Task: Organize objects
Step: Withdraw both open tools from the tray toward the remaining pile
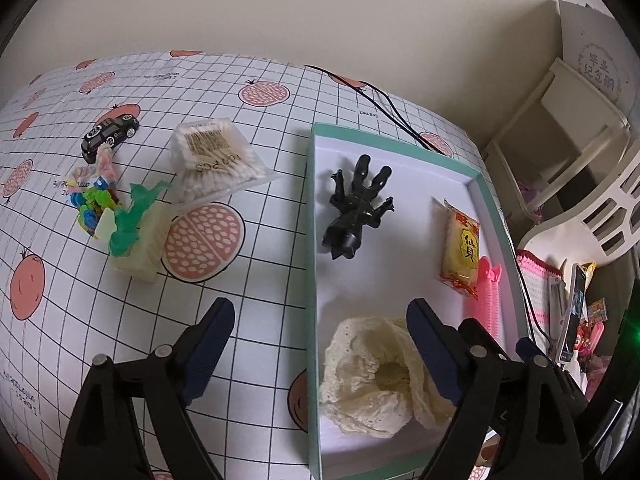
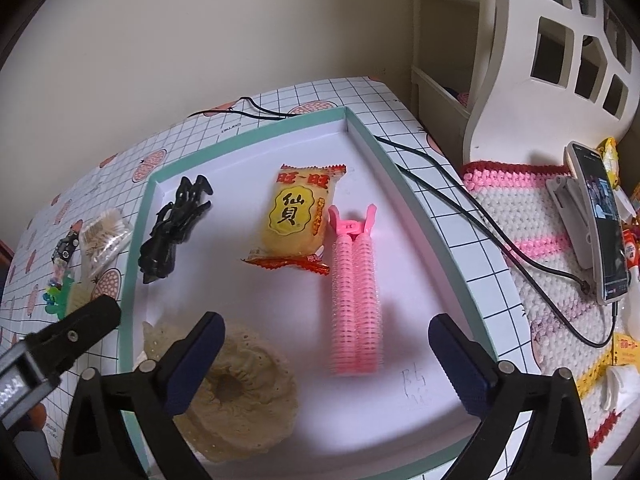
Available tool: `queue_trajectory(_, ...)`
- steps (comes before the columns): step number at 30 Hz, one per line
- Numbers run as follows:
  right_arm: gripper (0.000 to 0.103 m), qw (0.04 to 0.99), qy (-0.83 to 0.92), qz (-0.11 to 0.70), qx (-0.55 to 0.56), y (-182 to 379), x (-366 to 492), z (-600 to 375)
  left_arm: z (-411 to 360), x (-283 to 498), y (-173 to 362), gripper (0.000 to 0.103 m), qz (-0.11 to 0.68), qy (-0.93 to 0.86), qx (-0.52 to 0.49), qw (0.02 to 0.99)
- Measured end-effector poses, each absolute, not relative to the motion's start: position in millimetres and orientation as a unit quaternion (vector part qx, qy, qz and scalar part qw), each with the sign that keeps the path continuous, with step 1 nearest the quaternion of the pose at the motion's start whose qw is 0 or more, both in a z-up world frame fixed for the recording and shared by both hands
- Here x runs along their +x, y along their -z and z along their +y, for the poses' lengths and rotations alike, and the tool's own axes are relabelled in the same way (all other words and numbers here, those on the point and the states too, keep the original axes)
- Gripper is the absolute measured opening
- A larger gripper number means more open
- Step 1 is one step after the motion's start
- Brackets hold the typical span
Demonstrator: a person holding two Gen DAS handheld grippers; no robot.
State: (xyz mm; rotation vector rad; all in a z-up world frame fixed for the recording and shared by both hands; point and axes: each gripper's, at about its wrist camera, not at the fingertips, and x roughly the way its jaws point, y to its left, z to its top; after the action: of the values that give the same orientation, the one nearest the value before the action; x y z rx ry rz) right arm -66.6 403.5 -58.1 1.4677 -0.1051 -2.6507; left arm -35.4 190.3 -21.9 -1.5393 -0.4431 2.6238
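A teal-rimmed white tray (image 1: 311, 240) (image 2: 136, 240) holds a black figure toy (image 1: 354, 208) (image 2: 172, 228), a yellow snack packet (image 1: 460, 252) (image 2: 298, 216), a pink hair roller clip (image 2: 354, 300) (image 1: 486, 300) and a cream lace scrunchie (image 1: 372, 376) (image 2: 240, 392). Left of the tray lie a cotton swab pack (image 1: 216, 160) (image 2: 102, 236), a black toy car (image 1: 110, 134), a colourful candy bundle (image 1: 94, 196) and a green-topped pale block (image 1: 140, 236). My left gripper (image 1: 320, 344) is open over the tray's left rim. My right gripper (image 2: 326, 364) is open above the roller clip.
The tray sits on a grid-patterned tablecloth (image 1: 240, 320) with fruit prints. Black cables (image 2: 460, 208) run past the tray's right side. A crocheted mat (image 2: 532, 220) with a phone on a stand (image 2: 600, 220) lies to the right, beside a white chair (image 2: 540, 60).
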Motion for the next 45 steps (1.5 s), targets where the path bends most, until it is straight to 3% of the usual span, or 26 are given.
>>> queue_trajectory(4, 0.103, 0.052, 0.874, -0.039, 0.482, 58.2, -66.5, 400.6, 187.6, -35.3, 19.7, 0.098, -0.143, -0.86, -0.488, 0.037)
queue_trajectory(13, 0.103, 0.055, 0.886, -0.039, 0.458, 41.6, -65.7, 387.4, 175.2, -36.7, 13.1, 0.098, -0.121, -0.87, -0.477, 0.032)
queue_trajectory(45, 0.103, 0.176, 0.896, 0.006, 0.409, 14.8, -37.8, 228.0, -9.9, -31.6, 24.2, 0.098, -0.265, -0.844, -0.459, -0.086)
